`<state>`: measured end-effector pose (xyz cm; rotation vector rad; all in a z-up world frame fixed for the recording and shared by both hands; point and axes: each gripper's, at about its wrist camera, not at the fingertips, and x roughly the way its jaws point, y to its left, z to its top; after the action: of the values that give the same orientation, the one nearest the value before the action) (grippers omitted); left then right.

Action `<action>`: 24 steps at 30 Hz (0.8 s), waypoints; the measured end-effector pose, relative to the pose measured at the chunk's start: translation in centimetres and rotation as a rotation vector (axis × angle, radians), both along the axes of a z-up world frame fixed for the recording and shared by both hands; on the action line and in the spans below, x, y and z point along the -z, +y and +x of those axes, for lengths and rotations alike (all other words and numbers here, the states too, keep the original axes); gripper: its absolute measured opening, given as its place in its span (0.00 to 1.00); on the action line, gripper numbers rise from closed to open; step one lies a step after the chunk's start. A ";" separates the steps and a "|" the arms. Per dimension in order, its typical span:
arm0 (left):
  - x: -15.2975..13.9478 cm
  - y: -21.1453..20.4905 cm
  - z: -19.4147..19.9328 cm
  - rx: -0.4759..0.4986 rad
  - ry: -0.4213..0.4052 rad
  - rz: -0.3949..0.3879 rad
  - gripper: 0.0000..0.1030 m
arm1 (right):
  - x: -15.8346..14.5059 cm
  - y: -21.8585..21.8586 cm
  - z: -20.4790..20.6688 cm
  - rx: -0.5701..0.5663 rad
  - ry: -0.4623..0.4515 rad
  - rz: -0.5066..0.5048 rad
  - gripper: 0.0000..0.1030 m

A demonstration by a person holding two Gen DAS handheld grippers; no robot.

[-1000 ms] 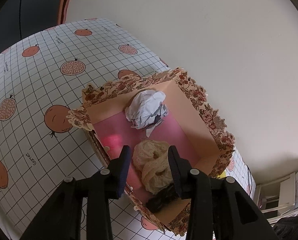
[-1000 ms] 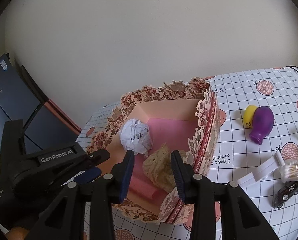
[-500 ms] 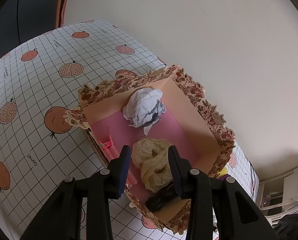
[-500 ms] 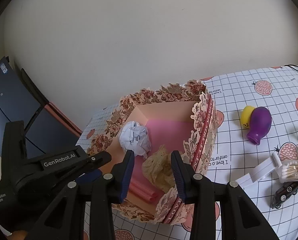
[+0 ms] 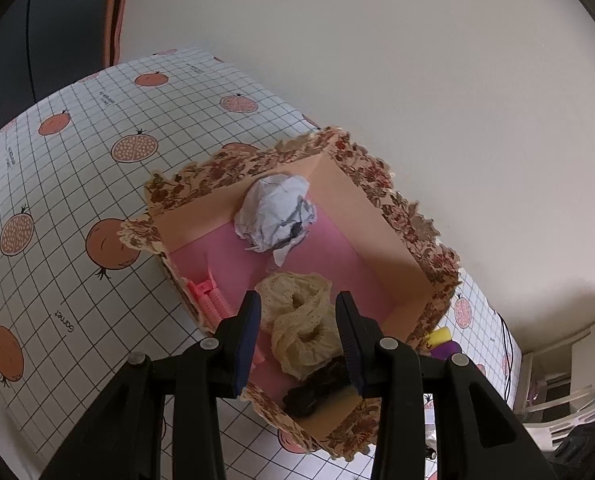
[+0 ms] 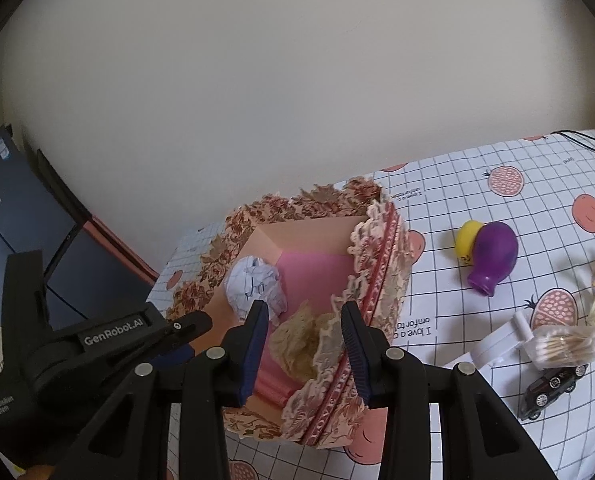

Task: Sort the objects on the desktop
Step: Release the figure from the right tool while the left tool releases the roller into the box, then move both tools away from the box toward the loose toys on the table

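The floral box (image 5: 401, 236) stands hard against the wall (image 5: 417, 80), so nothing passes behind it. Inside, crumpled paper (image 5: 275, 212) fills the far corner and cream scrunchies (image 5: 297, 320) the near middle; pink floor between lies bare. Left of the box the table (image 5: 57, 208) is open; right, a purple bulb (image 6: 493, 256) lies near

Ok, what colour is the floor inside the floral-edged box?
Pink; the box has a peach inner wall above its floor. Best seen in the left wrist view.
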<state>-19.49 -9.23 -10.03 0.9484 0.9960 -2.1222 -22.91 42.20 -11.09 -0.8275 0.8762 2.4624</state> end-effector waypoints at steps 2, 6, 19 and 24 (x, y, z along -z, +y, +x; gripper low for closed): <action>-0.2 0.4 -0.3 0.010 0.000 -0.009 0.38 | -0.2 0.3 0.4 0.006 0.002 -0.001 0.40; -0.6 1.5 -0.7 0.029 -0.001 -0.024 0.38 | -0.5 0.8 1.1 0.017 0.004 0.006 0.40; -2.4 6.9 -3.5 0.161 0.057 -0.117 0.60 | -1.3 5.6 6.9 0.221 0.014 -0.024 0.66; -2.8 9.1 -4.4 0.202 0.050 -0.188 0.68 | -1.4 7.8 9.8 0.320 0.040 -0.045 0.76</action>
<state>-23.86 -0.14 -7.26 0.9395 0.7344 -2.3689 -13.06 50.01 -9.64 -0.6000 0.9968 2.1930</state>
